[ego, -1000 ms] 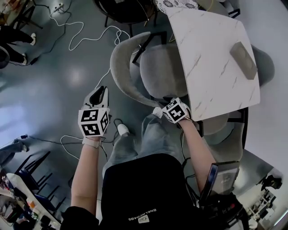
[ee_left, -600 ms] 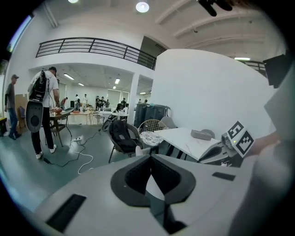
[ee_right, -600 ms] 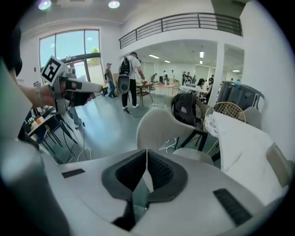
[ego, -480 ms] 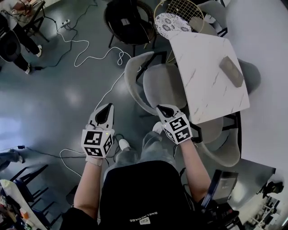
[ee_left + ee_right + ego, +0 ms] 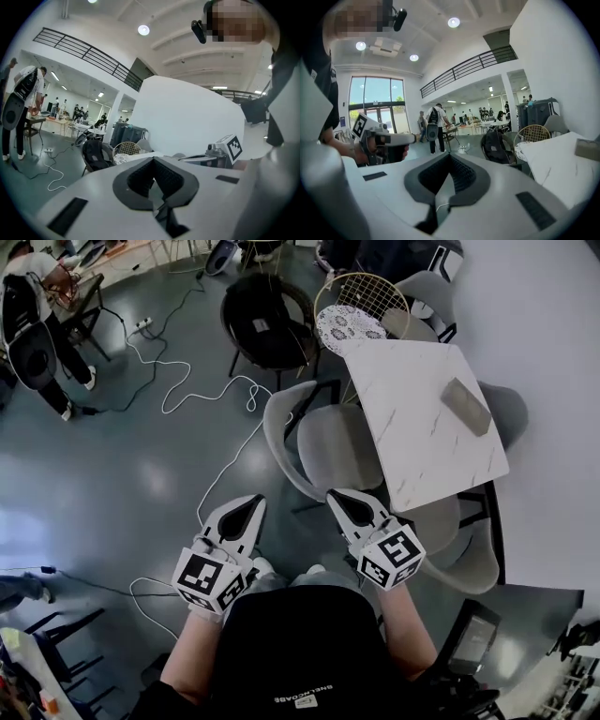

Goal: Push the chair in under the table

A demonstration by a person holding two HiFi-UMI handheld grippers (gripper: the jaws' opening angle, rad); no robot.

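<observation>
Marble table (image 5: 422, 423) sits toward 1 o'clock in the head view, and the grey chair (image 5: 333, 442) stands at its 9 o'clock edge. The far part of the seat is hidden beneath the tabletop. The curved back stands clear of the table, over open floor. Its legs barely show.

A second chair (image 5: 469, 563) at the table's 5 o'clock corner is mostly covered by the top. A grey block (image 5: 466, 407) lies on the table; what it is cannot be made out.

The left gripper (image 5: 246, 517) hangs in the air at 7 o'clock of the chair, and the right gripper (image 5: 347, 507) at 6 o'clock of it. Neither touches the chair. Each gripper view shows that gripper's jaws clenched together with nothing between them. The gripper bodies fill the lower half of both views and hide the chair there.

A black chair (image 5: 267, 324) and a wire chair (image 5: 361, 296) stand at 12 o'clock. A white cable (image 5: 187, 381) loops across the floor at 10 o'clock. A person (image 5: 37, 324) is cut off by the frame's 10 o'clock corner.
</observation>
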